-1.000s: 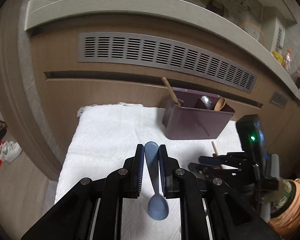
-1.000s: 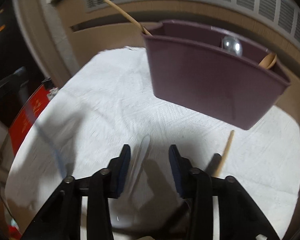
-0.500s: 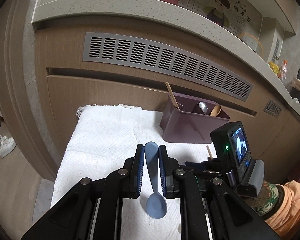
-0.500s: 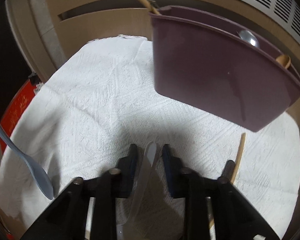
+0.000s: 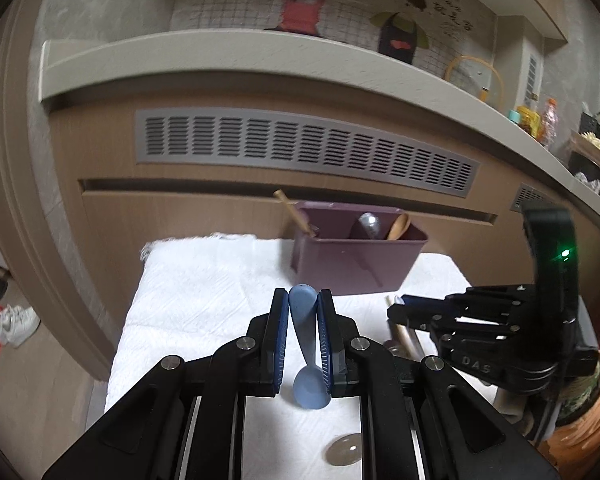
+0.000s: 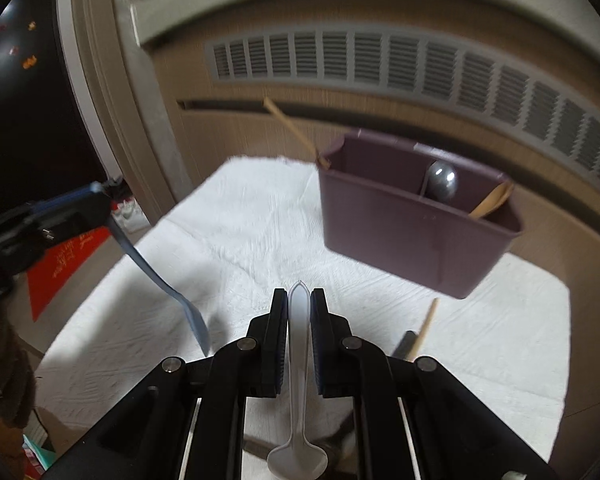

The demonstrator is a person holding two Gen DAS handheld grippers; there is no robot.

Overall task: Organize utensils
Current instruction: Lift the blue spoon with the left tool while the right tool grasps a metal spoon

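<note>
Left tongs [image 5: 303, 334] clenched on blue spoon [image 5: 306, 344], handle forward, bowl toward the camera. Right tongs [image 6: 299, 336] clenched on clear spoon [image 6: 298, 380], same orientation. Both held above the white cloth [image 6: 240, 248] on the tabletop. Purple bin [image 6: 412, 232] at the cloth's far side holds a wooden stick [image 6: 290, 126], metal spoon [image 6: 442, 180] and wooden spoon [image 6: 492, 200]. Another wooden stick [image 6: 426, 328] lies on the cloth near the bin.

spoons [image 5: 305, 344] 4 | bins [image 5: 356, 260] 1 | hand-held grippers [image 5: 303, 308] 2
</note>
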